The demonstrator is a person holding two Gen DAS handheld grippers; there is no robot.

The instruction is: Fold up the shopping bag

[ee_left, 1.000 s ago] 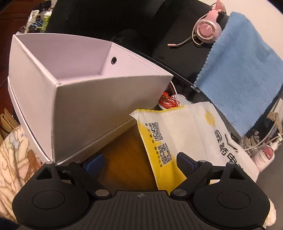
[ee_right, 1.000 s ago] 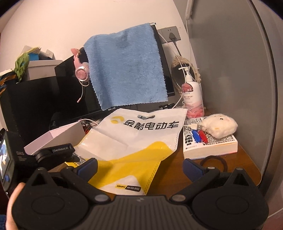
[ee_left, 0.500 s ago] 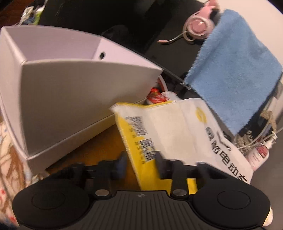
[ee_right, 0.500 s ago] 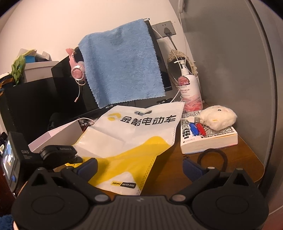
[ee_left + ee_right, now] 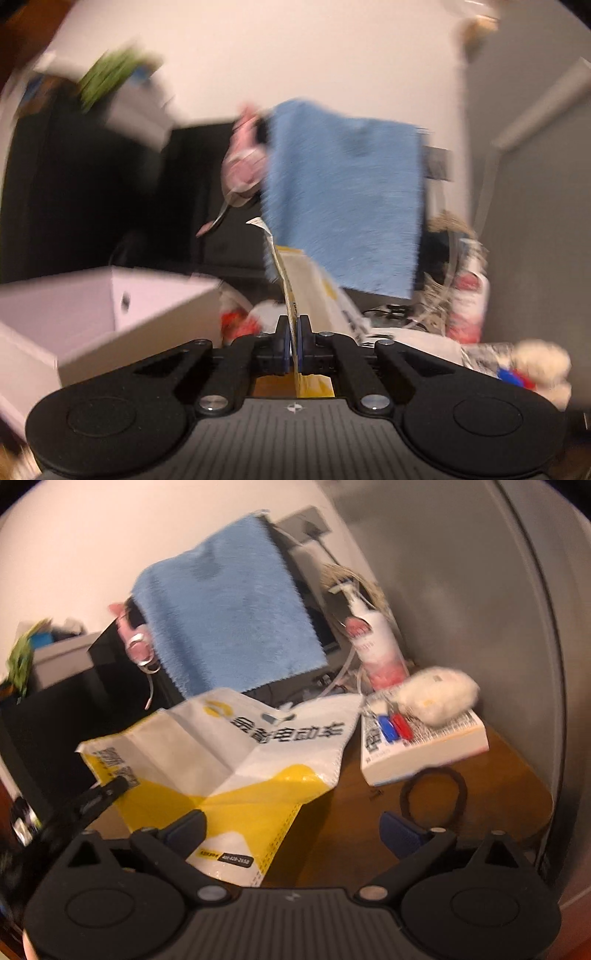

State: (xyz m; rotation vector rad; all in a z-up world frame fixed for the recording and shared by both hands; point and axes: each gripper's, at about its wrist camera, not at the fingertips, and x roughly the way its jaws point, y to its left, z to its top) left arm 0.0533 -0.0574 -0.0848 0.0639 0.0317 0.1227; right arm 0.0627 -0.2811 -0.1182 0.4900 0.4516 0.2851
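Note:
The white and yellow shopping bag (image 5: 236,753) lies across the brown desk, black lettering near its far edge. My left gripper (image 5: 293,345) is shut on the bag's left edge, and the bag (image 5: 295,295) rises edge-on between the blue pads. In the right wrist view the left gripper (image 5: 110,790) shows as a dark blurred arm at the bag's left corner, which is lifted off the desk. My right gripper (image 5: 295,830) hangs open over the bag's near right corner, its left finger above yellow fabric and nothing between the fingers.
An open white box (image 5: 92,317) stands left of the bag. A blue towel (image 5: 225,609) drapes a dark monitor behind, with pink headphones (image 5: 136,642) beside it. At right lie a book (image 5: 421,746) with a plush toy (image 5: 439,694), a pump bottle (image 5: 376,646) and a black hair tie (image 5: 432,794).
My left gripper went from open to shut on the bag's left edge and lifted it, tilting upward. The right gripper shifted a little over the bag's near corner and stayed open.

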